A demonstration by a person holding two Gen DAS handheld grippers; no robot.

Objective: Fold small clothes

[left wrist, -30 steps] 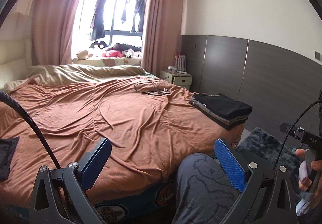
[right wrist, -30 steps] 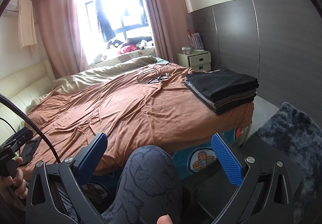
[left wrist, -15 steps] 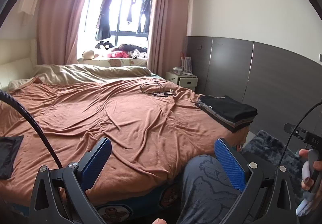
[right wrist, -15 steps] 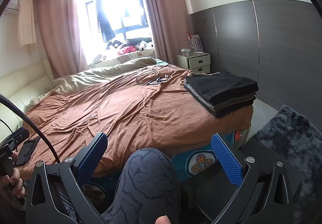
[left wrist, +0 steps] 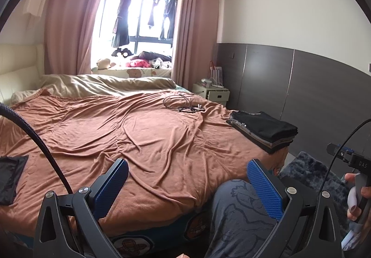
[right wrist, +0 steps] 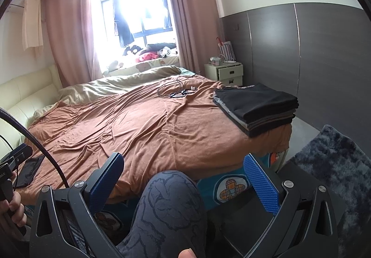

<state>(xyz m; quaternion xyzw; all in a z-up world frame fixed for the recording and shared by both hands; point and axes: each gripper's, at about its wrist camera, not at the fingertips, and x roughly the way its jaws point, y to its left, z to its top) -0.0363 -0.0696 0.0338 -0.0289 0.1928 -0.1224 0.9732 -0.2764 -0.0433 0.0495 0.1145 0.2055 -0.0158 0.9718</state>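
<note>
A stack of folded dark clothes (left wrist: 264, 129) sits at the bed's near right corner, also in the right wrist view (right wrist: 257, 105). A small dark garment (left wrist: 10, 175) lies flat at the bed's left edge; it shows at the left in the right wrist view (right wrist: 29, 171). My left gripper (left wrist: 185, 186) is open and empty, held back from the bed's near edge. My right gripper (right wrist: 183, 181) is open and empty, above the person's knee (right wrist: 169, 207).
The bed has a wrinkled brown sheet (left wrist: 139, 137) and a beige duvet (left wrist: 104, 84) at the far side. Cables (left wrist: 183, 105) lie on the sheet. A nightstand (left wrist: 212, 94) stands by the dark wall panel. A dark shaggy rug (right wrist: 336, 165) lies on the floor at right.
Both grippers have risen and pulled back a little from the bed, so more of the room shows. Both stay open and empty.
</note>
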